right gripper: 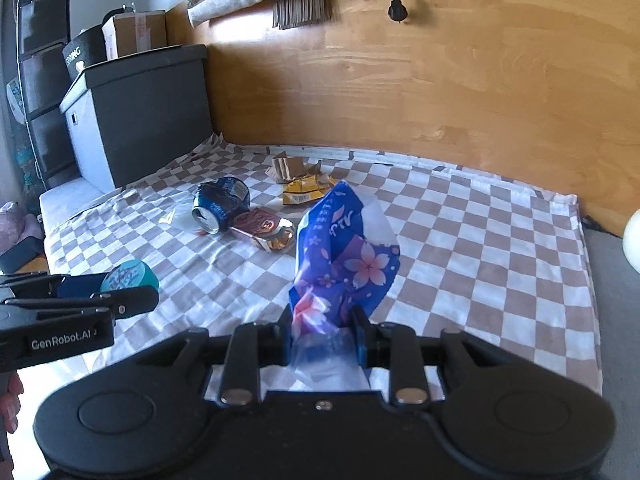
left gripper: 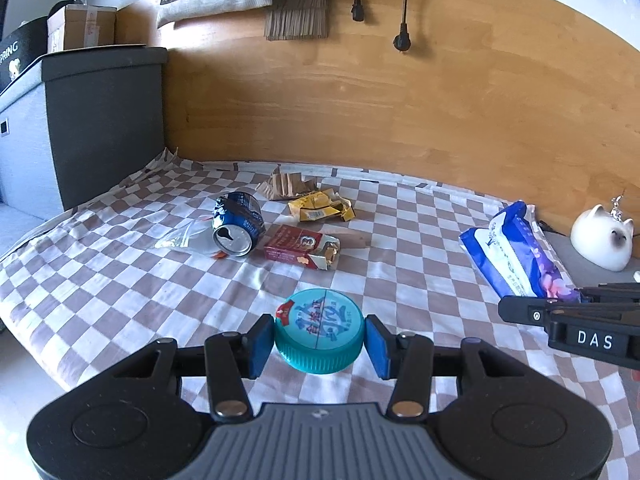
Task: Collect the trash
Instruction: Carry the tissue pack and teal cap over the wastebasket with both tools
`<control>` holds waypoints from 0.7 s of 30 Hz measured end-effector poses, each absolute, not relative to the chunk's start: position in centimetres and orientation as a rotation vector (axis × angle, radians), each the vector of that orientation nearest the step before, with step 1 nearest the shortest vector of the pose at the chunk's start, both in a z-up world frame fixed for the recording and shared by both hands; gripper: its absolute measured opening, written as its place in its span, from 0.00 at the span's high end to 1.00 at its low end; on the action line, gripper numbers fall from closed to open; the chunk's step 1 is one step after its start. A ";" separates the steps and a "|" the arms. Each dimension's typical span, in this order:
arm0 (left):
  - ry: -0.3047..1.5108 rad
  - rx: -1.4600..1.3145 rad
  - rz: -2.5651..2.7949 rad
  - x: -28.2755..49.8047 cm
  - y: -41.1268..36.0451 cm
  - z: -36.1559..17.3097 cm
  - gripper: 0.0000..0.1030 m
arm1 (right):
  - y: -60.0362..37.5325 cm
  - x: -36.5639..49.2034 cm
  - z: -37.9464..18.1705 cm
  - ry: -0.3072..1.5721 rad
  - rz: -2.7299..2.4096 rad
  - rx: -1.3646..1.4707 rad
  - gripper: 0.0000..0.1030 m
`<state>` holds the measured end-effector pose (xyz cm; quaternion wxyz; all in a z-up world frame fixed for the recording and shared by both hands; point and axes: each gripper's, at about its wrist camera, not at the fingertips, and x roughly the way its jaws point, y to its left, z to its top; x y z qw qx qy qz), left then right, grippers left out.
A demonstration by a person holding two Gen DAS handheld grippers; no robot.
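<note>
Teal lid (left gripper: 319, 336); brown-white checked cloth (left gripper: 120, 280); blue floral wrapper (right gripper: 344, 256)

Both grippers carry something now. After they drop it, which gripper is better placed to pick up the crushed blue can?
Probably the left. The crushed blue can lies left of centre on the checkered cloth, on the side of the left gripper, which holds the teal lid. The right gripper, holding the blue tissue pack, would reach across.
</note>
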<state>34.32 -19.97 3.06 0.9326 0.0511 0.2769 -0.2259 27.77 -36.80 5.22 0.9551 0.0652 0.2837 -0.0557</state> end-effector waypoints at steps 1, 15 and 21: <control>0.568 0.102 -0.461 34.0 -19.8 3.1 0.52 | -36.7 27.5 5.3 0.575 -0.114 0.132 0.73; 0.559 0.066 -0.442 30.9 -17.2 3.9 0.52 | -35.5 24.4 5.4 0.575 -0.125 0.123 0.73; 0.548 0.051 -0.426 29.5 -15.2 3.8 0.52 | -34.2 23.5 5.1 0.578 -0.109 0.123 0.73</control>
